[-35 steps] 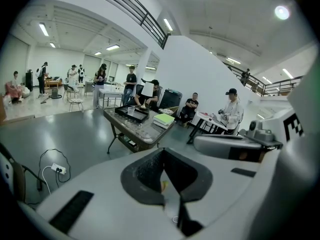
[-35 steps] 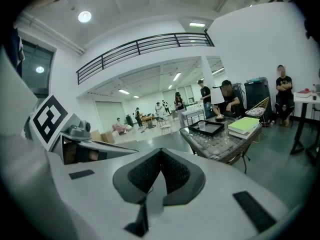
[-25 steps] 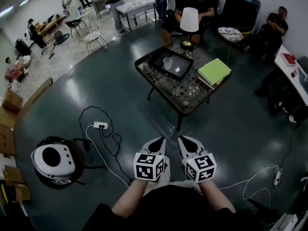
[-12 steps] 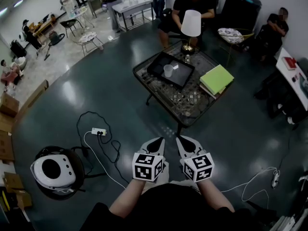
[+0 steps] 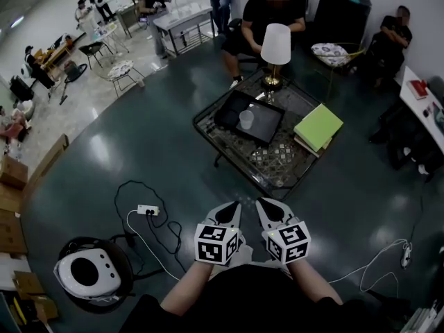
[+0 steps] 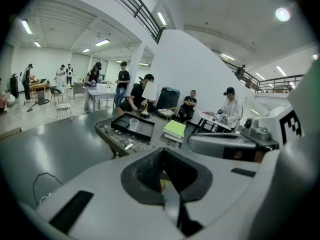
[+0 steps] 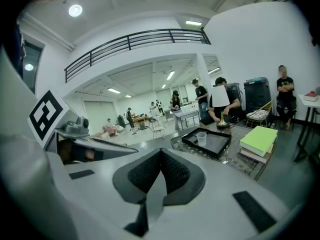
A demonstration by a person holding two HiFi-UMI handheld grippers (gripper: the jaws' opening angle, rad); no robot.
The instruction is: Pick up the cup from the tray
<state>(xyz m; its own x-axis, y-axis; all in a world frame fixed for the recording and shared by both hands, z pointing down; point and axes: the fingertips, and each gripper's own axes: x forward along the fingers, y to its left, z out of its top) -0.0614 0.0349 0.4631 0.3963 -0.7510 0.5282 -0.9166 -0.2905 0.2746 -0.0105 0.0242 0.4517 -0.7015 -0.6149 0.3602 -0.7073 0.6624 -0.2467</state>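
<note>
Two hand-held grippers: the left hand-held gripper (image 6: 163, 155) has its jaws pressed together with nothing between them, and so does the right hand-held gripper (image 7: 161, 154). They are side by side, low and close to the person's body, well apart from the worktop (image 5: 277, 164). Open dark floor (image 5: 333, 186) lies between them and the worktop's near corner. One power strip (image 5: 147, 210) with looped cable lies on the floor to the left, and one white round device (image 5: 87, 272) further left. The worktop carries one black tray (image 5: 267, 129), one lamp (image 5: 275, 46) and one stack of books (image 5: 318, 127) with a green one on top. The tray sits on the far left part and holds one clear cup (image 5: 246, 119), upright, about mid-tray. The lamp is just behind the tray. The books are beside the tray at the right edge. A person (image 5: 267, 9) is seated behind the lamp.
</note>
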